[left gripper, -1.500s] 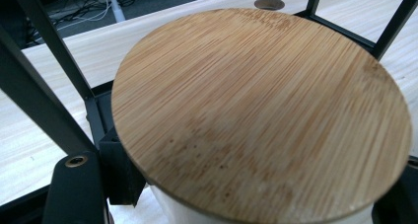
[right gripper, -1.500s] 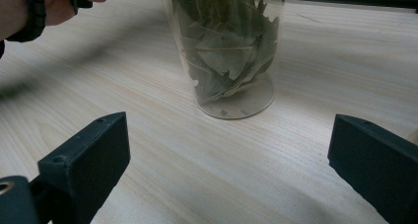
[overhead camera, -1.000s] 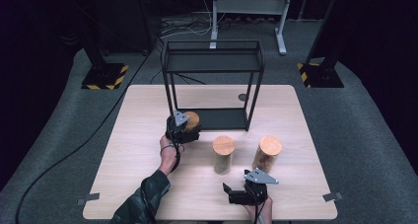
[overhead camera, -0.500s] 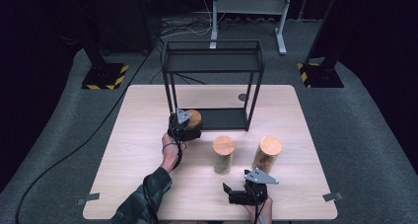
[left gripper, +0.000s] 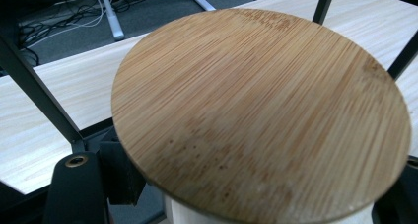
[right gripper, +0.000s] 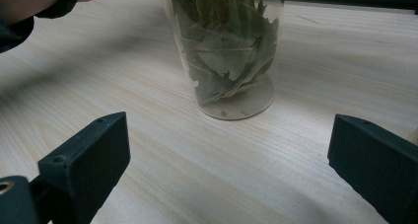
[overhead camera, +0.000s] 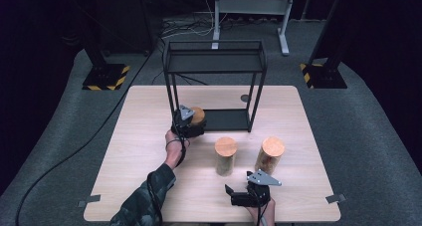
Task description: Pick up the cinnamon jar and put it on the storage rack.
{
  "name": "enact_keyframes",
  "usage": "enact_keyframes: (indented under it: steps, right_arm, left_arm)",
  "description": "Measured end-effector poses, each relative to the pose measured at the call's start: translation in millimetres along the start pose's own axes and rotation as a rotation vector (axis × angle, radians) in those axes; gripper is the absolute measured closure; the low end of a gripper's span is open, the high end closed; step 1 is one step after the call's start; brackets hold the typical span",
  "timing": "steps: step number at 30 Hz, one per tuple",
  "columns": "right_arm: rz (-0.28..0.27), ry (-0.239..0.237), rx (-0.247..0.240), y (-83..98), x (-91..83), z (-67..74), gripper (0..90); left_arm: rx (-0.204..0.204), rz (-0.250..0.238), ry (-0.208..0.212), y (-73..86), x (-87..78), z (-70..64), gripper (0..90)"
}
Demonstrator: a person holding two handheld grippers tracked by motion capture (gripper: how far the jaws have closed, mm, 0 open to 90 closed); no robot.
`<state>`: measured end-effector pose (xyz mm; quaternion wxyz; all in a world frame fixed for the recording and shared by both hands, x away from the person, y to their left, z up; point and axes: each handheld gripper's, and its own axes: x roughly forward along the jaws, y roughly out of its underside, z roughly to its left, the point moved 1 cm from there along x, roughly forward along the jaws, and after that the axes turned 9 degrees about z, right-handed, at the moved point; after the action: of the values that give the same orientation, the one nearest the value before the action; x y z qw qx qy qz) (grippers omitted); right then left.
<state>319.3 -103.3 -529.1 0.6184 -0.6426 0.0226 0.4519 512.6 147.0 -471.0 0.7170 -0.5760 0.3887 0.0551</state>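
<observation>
Since a second ago the left gripper [overhead camera: 191,122] and the jar [overhead camera: 197,115] it carries have edged a little toward the black metal rack [overhead camera: 215,61], so the jar now sits at the rack's front left leg, by the edge of its bottom shelf. That gripper is clamped on the jar. From above, its grey plate and the person's hand cover the jar's body, leaving little but the bamboo lid to see, and whether the jar rests on the shelf or hangs just over it cannot be told. In the left gripper view the lid [left gripper: 261,115] takes up nearly everything; a strip of pale jar wall peeks out below it, one jaw pad presses against the side at lower left, and the other is cut off at the right edge.

On the table [overhead camera: 149,186], two more lidded jars stand upright, well apart from the rack: the middle jar [overhead camera: 225,156] and another jar [overhead camera: 270,155] to its right. The right gripper [overhead camera: 239,197] rests near the table's front edge with its jaws spread wide and nothing between them. Its own view reveals dried leaves inside the middle jar [right gripper: 226,51], whose top is cut off.
</observation>
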Motion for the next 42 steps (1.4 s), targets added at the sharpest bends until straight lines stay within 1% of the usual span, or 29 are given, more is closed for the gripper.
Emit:
enact_keyframes:
  steps: [5,6,12,14,19,23,32,38,42]
  right_arm:
    - [0.000,0.000,0.000,0.0,0.0,0.1,1.7]
    - [0.000,0.000,0.000,0.0,0.0,0.1,1.7]
    - [0.000,0.000,0.000,0.0,0.0,0.2,1.7]
    - [0.001,-0.001,-0.001,0.0,0.1,0.2,1.7]
    - [0.001,0.000,-0.002,0.0,0.1,0.2,1.7]
    - [0.001,0.000,-0.002,0.0,0.1,0.2,1.7]
    - [0.001,-0.002,-0.002,0.0,0.1,0.2,1.7]
    - [0.002,-0.003,-0.002,-0.1,0.1,0.3,1.7]
    - [0.002,-0.003,-0.003,-0.1,0.2,0.2,1.7]
  left_arm:
    - [-0.009,0.009,-0.004,-2.1,5.7,3.0,25.4]
    - [-0.005,0.013,-0.005,-2.5,6.6,3.8,25.4]
    - [-0.019,0.020,-0.004,-3.4,12.2,7.1,25.4]
    - [-0.015,0.025,-0.007,-3.8,13.8,7.1,25.4]
    - [-0.021,0.028,-0.008,-5.0,17.8,6.8,25.4]
    - [-0.015,0.037,-0.011,-5.5,21.0,7.6,25.4]
    - [-0.030,0.054,-0.016,-7.1,30.3,10.9,25.4]
    - [-0.031,0.064,-0.020,-10.1,35.8,12.8,25.4]
    - [-0.042,0.074,-0.021,-10.3,39.7,15.2,25.4]
